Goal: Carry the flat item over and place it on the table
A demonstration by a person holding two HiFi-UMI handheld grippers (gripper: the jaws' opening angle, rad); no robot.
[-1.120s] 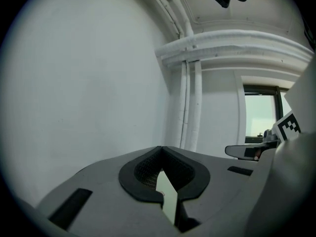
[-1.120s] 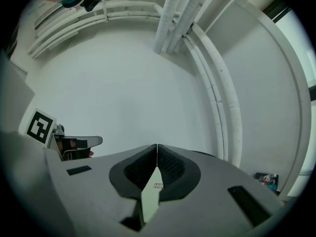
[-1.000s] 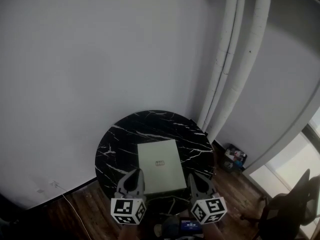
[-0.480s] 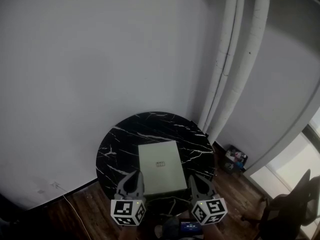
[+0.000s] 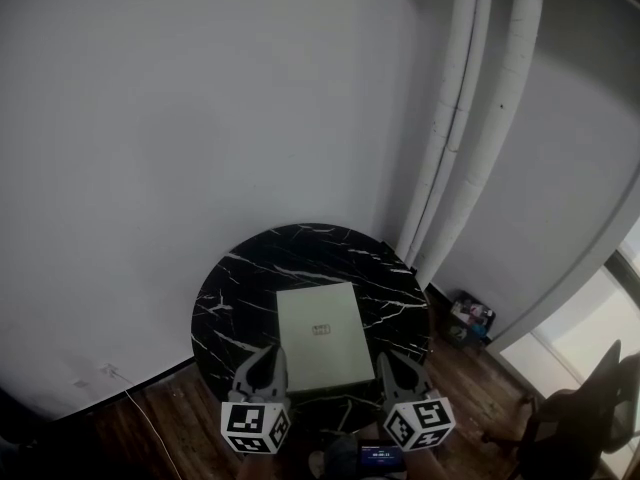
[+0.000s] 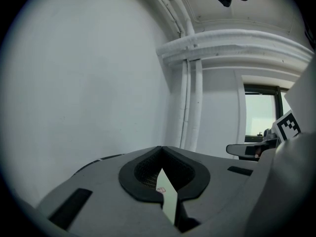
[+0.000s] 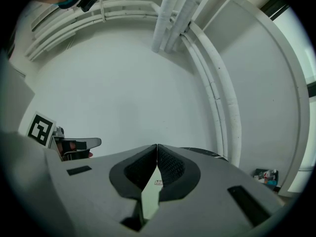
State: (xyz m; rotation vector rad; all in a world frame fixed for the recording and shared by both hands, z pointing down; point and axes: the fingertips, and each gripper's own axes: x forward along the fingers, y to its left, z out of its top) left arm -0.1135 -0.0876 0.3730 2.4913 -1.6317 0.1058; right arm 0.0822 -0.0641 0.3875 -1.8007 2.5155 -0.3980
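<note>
Pinching the pale flat rectangular board [image 5: 318, 328] at its six-o'clock edge, left claw [image 5: 265, 356] and right claw [image 5: 398, 360] should lower it level onto the round black marble worktop [image 5: 240, 278].

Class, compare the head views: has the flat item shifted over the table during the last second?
No. The flat item stays over the same near part of the black table, with its edges as far from the table's rim as before.

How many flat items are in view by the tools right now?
1: the pale flat item on the round black table, between the left tool and the right tool, both shut. No second one shows, though something beneath it would be hidden.
</note>
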